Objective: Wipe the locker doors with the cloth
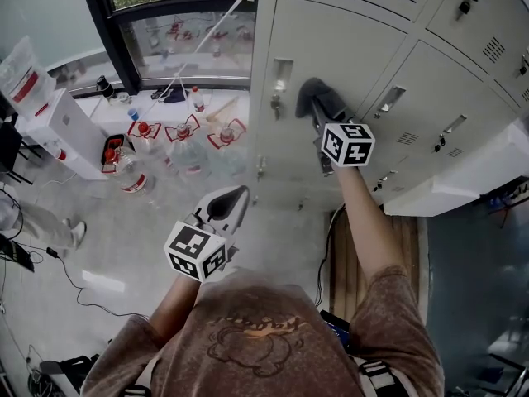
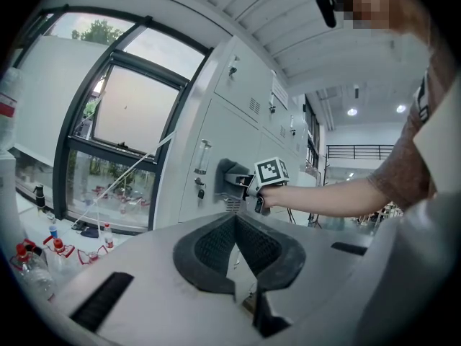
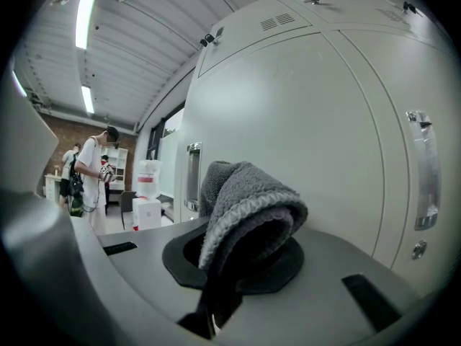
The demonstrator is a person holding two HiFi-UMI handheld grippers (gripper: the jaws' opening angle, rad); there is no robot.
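Note:
A grey folded cloth (image 1: pixel 317 96) is pressed flat against a pale grey locker door (image 1: pixel 331 48), just right of its handle (image 1: pixel 281 77). My right gripper (image 1: pixel 316 112) is shut on the cloth, arm stretched up to the door. In the right gripper view the cloth (image 3: pixel 245 204) bulges out of the gripper (image 3: pixel 241 254) and hides its tips, with the locker door (image 3: pixel 317 135) close behind. My left gripper (image 1: pixel 235 197) hangs lower, away from the lockers, shut with nothing in it. The left gripper view shows that gripper (image 2: pixel 235 220) with its pads meeting, and the cloth (image 2: pixel 229 174) on the door beyond.
More locker doors (image 1: pixel 430 98) with handles and key locks run to the right. Several water bottles (image 1: pixel 186 151) and a water dispenser (image 1: pixel 62 126) stand on the floor by the window (image 1: pixel 186 31). Cables (image 1: pixel 50 259) trail at left. People (image 3: pixel 90 171) stand further off.

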